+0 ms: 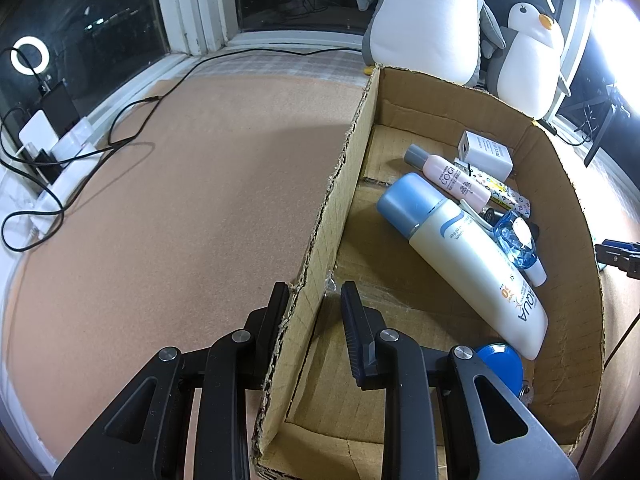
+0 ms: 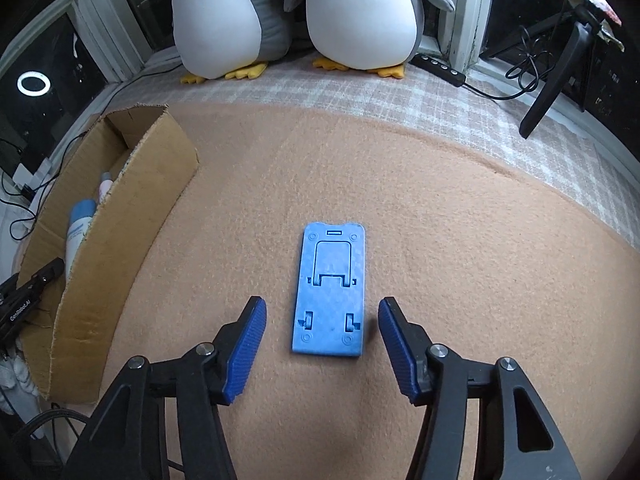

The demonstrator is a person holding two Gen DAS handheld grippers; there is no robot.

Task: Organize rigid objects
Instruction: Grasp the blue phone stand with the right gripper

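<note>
A cardboard box (image 1: pixel 352 148) holds a large cream bottle with a blue cap (image 1: pixel 460 256), a pink bottle (image 1: pixel 452 176), a white charger block (image 1: pixel 486 154), a small clear blue bottle (image 1: pixel 518 240) and a blue round lid (image 1: pixel 500 364). My left gripper (image 1: pixel 314 300) straddles the box's left wall, one finger outside and one inside, with a gap to the wall. A flat blue phone stand (image 2: pixel 330 292) lies on the tan mat. My right gripper (image 2: pixel 322 324) is open, its fingers on either side of the stand's near end. The box also shows in the right wrist view (image 2: pixel 120 216).
Two plush penguins (image 2: pixel 288 12) stand at the back by the window. Black cables (image 1: pixel 120 128) and a power strip (image 1: pixel 60 168) lie at the mat's left edge. A black tripod leg (image 2: pixel 552 84) stands at the back right. The tan mat (image 1: pixel 180 200) lies left of the box.
</note>
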